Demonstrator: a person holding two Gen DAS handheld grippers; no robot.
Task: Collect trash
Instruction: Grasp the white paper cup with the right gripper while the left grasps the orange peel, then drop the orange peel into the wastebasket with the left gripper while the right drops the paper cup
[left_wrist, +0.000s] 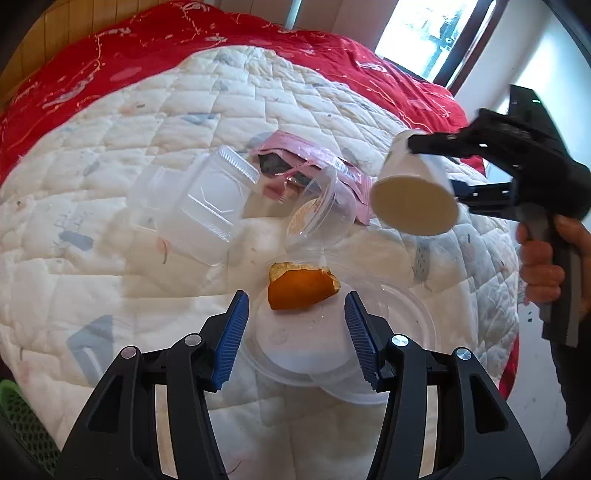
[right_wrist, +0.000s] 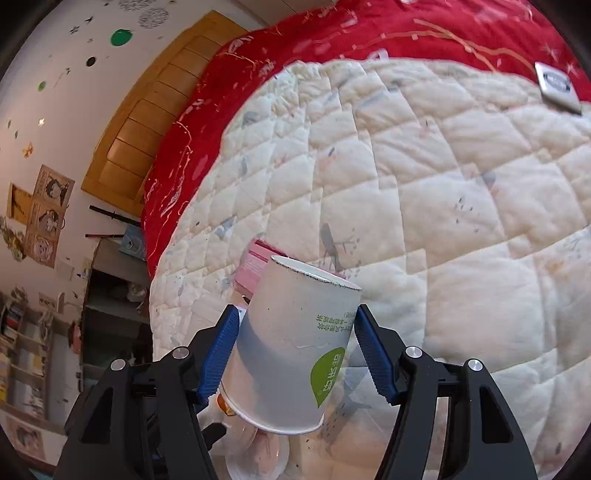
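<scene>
My right tongs clamp a white paper cup with a green leaf label, lifted over the cream quilted bed cover; its bottom rim is partly hidden by my fingers. Only the left view shows its round base and the hand on the handle. My left tongs stand open around an orange peel lying on a clear plastic lid, not pressing it. Beyond lie a clear plastic clamshell box, a clear plastic cup and a pink wrapper, hard to separate.
</scene>
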